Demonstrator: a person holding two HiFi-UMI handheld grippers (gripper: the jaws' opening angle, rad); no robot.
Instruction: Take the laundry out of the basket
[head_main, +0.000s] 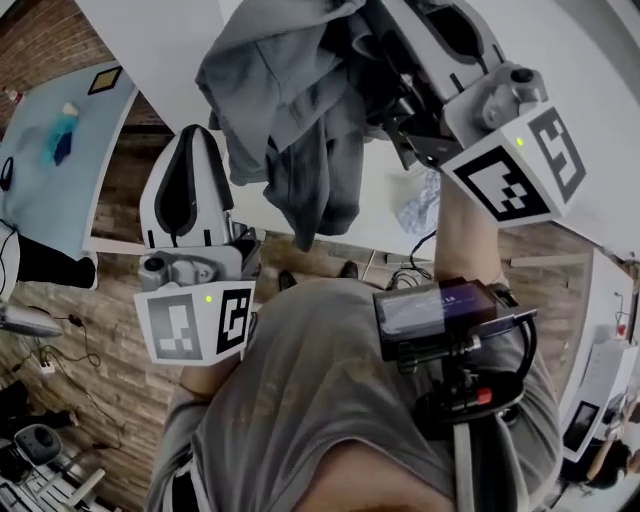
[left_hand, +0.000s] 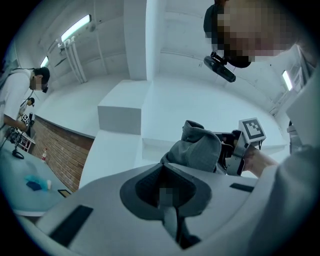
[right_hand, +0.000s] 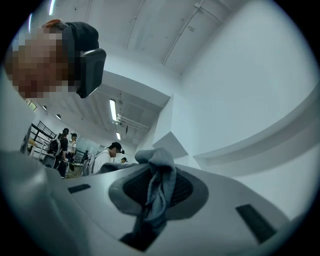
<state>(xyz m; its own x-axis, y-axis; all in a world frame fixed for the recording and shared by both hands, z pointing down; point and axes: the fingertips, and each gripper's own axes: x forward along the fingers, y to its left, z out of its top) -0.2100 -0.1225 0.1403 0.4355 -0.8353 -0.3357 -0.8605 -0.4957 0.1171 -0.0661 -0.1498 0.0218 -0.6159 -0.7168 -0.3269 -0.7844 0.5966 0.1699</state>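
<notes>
The right gripper (right_hand: 157, 172) has its fingers closed on a crumpled grey cloth garment (head_main: 290, 110). In the right gripper view a twisted fold of the cloth is pinched in the dark recess between the two fingers, with a small tuft above the pinch and the rest trailing below.

In the head view the garment is up in the air in front of the person's grey T-shirt (head_main: 320, 400), clear of everything beneath it. It hangs lengthwise from the pinched end. Its long axis runs from the fingers near the top of that view to a loose, uneven lower end pointing toward the middle of the view. Folds bunch wide near the grip and narrow toward the free end. Behind it lies a white surface (head_main: 160, 40), and past that edge is a wood plank floor (head_main: 110, 330).

The left gripper (left_hand: 162, 187) is held lower and to the left, apart from the garment. In its own view the fingers meet along a thin seam with nothing between them. The same view shows the garment as a rounded grey bundle just beyond and right of the fingers, hiding the front of the right gripper, whose marker cube (left_hand: 252, 129) shows beside the cloth.

A black boxy device (head_main: 440, 310) sits on the person's chest, below the right forearm.
</notes>
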